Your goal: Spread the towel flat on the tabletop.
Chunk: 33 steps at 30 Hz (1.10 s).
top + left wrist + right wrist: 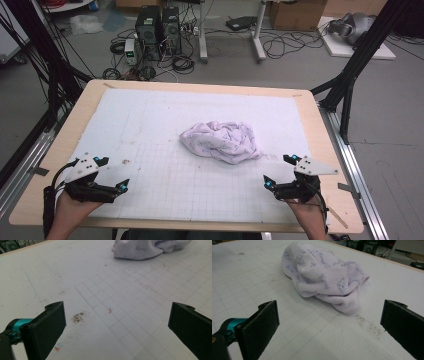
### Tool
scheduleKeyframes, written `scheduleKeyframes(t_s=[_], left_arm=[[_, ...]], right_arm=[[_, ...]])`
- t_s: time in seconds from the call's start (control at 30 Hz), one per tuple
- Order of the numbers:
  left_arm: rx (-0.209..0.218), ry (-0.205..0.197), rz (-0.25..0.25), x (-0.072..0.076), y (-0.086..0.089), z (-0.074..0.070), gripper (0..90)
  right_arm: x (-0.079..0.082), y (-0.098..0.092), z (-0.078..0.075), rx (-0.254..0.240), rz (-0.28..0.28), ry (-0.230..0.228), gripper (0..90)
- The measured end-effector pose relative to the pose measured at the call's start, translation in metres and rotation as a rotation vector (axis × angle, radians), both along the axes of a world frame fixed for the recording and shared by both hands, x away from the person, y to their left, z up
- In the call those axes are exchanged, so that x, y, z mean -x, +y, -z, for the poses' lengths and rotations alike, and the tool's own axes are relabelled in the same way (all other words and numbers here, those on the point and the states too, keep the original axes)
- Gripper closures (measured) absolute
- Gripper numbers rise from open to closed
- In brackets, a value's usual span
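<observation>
A crumpled pale lilac cloth (222, 141) with a small printed pattern lies in a heap a little right of the mat's middle. In the high view my left gripper (112, 174) rests low at the near left of the mat, open, nothing between its jaws. At the near right my right gripper (279, 171) is open too, just in front of the cloth's near right edge. The right gripper view has the cloth (324, 275) close ahead, beyond the wide-apart jaws of the right gripper (329, 320). From the left gripper (117, 320), the cloth (147, 248) lies far off at the top.
The white gridded mat (150, 130) covers a wooden table (75, 117). Dark smudges mark the mat near the left gripper (78, 317) and by the cloth (367, 325). Black stand legs (350, 80) rise at the table's far right; computers and cables (157, 30) sit on the floor behind.
</observation>
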<state>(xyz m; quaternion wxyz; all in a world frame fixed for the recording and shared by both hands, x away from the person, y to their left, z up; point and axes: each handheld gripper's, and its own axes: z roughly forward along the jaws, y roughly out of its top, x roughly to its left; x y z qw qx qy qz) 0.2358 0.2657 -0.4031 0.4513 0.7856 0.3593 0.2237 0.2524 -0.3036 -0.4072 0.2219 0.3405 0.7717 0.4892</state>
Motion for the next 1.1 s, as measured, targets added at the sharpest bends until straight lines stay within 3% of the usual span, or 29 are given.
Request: scheduleKeyframes(t_s=[0.33,0.5,0.53,0.7,0.93,0.97,1.1], left_arm=[[0.01,0.002,0.001,0.0,0.0,0.0,1.9],[0.012,0.001,-0.004,-0.001,0.002,0.0,1.9],[0.016,0.003,-0.004,-0.001,0.003,0.0,1.9],[0.02,0.0,-0.004,-0.001,0.005,-0.001,1.9],[0.022,0.001,-0.007,-0.001,0.005,-0.001,1.9],[0.019,0.002,-0.003,-0.001,0.005,0.0,1.9],[0.018,0.005,-0.003,-0.002,0.004,0.001,1.9]], right_arm=[[-0.019,0.007,-0.02,-0.016,-0.041,0.01,4.5],[-0.042,0.025,-0.034,0.016,-0.081,0.022,4.6],[-0.053,0.036,-0.038,0.02,-0.095,0.022,4.6],[-0.075,0.062,-0.044,0.052,-0.137,0.034,5.6],[-0.1,0.089,-0.034,0.09,-0.183,0.096,8.9],[-0.106,0.095,-0.027,0.105,-0.197,0.114,15.8],[-0.119,0.108,-0.011,0.16,-0.217,0.154,24.0]])
